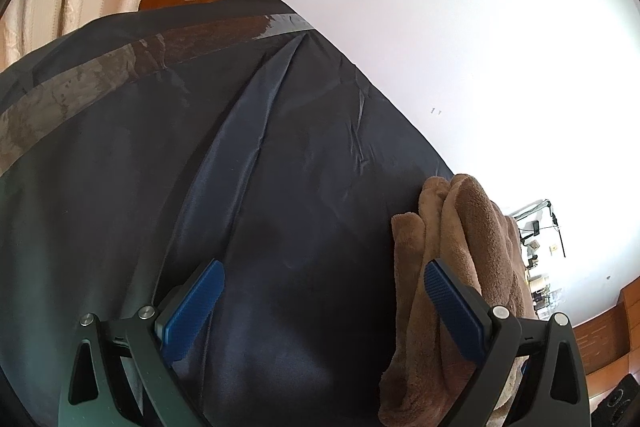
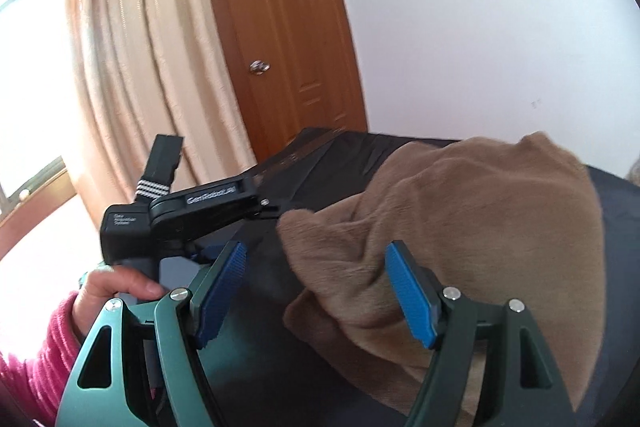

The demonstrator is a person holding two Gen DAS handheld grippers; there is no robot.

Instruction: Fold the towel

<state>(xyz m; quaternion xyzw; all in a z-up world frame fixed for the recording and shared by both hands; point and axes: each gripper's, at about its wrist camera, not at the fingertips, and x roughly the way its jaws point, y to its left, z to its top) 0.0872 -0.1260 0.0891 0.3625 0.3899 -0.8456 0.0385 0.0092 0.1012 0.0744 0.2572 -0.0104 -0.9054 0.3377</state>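
Already bunched in soft layers, the brown towel [image 2: 460, 227] lay on the dark sheet [image 1: 280, 167] near its edge, apparently set down so a fold could settle. My right gripper [image 2: 316, 291] stood wide open before it, nothing pinched. My left gripper [image 1: 324, 303] was likewise open, one pad beside the towel's side. No containers appeared. A pink sleeve [image 2: 36, 355] showed behind.

A dark blue cloth [image 1: 280, 187] crossed by 1 grey tape strip [image 1: 120, 67] lies before a wooden door [image 2: 288, 39] and cream curtain [image 2: 132, 67].
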